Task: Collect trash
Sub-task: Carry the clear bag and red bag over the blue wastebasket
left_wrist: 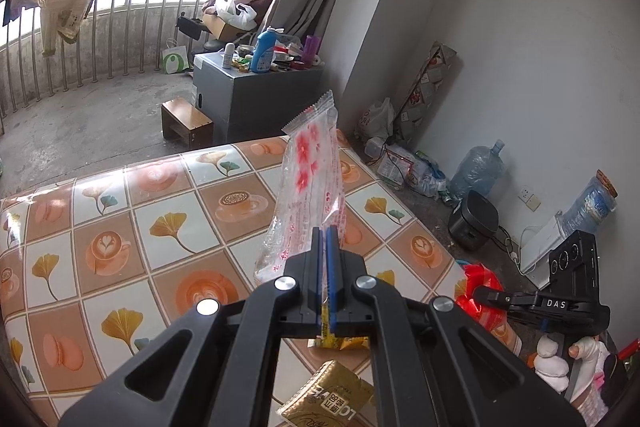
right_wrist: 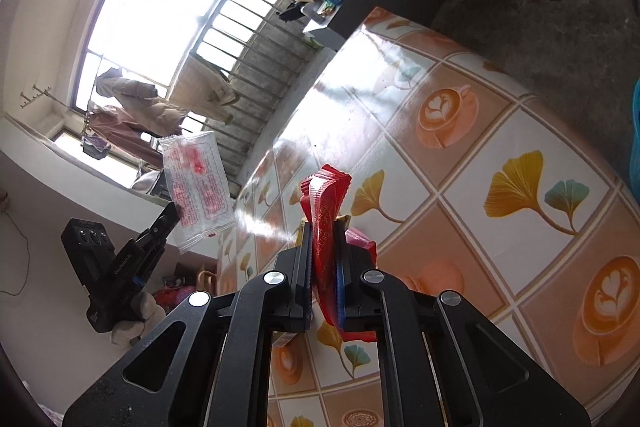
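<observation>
My left gripper is shut on a clear plastic wrapper with red flowers, held upright above the patterned table. The wrapper and the left gripper also show in the right wrist view. My right gripper is shut on a red wrapper, held above the table. In the left wrist view the right gripper holds the red wrapper at the table's right edge. A gold packet and a yellow wrapper lie on the table under the left gripper.
A grey cabinet with bottles and clutter and a small wooden stool stand beyond the table. Water jugs, a rice cooker and bags lie along the right wall. A blue basket sits at the right edge.
</observation>
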Action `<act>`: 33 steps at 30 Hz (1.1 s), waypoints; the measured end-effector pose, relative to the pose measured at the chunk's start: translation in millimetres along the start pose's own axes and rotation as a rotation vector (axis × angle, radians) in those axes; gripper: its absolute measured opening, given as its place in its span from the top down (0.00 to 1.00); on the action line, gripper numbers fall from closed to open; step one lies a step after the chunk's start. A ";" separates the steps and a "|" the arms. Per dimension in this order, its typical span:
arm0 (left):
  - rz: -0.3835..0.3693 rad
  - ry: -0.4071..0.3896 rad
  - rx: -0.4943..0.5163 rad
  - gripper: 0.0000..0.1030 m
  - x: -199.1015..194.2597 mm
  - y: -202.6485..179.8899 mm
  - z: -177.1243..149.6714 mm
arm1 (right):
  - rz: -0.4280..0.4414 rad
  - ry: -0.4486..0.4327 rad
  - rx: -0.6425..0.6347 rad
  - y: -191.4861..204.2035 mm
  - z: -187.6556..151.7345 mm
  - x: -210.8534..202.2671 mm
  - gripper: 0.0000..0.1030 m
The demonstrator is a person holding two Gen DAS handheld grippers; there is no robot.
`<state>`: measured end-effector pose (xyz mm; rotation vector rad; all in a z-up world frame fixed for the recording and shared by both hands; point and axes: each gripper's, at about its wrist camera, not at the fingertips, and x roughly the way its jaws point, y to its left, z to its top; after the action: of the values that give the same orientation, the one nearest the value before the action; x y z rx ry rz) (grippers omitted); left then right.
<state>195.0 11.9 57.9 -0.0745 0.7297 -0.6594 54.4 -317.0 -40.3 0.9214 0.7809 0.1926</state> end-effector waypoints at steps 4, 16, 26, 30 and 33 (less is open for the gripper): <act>-0.026 -0.003 0.033 0.99 2.2 -21.1 4.5 | 0.011 -0.052 0.009 -5.6 3.9 -18.6 0.93; -0.128 0.041 0.107 0.99 26.0 -83.2 13.5 | 0.006 -0.181 0.090 -41.0 2.0 -66.9 0.94; -0.267 0.112 0.251 0.99 67.1 -181.8 19.0 | -0.024 -0.300 0.221 -91.2 9.2 -108.4 0.94; -0.336 0.170 0.302 0.99 93.6 -229.1 18.0 | -0.060 -0.376 0.273 -114.9 5.1 -135.1 0.94; -0.392 0.225 0.329 0.99 115.2 -264.9 14.4 | -0.093 -0.431 0.321 -134.1 1.1 -154.3 0.94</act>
<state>127.0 -268.6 75.7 0.1657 0.8211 -1.1691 -77.8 -471.2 -63.2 1.1761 0.4566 -0.2160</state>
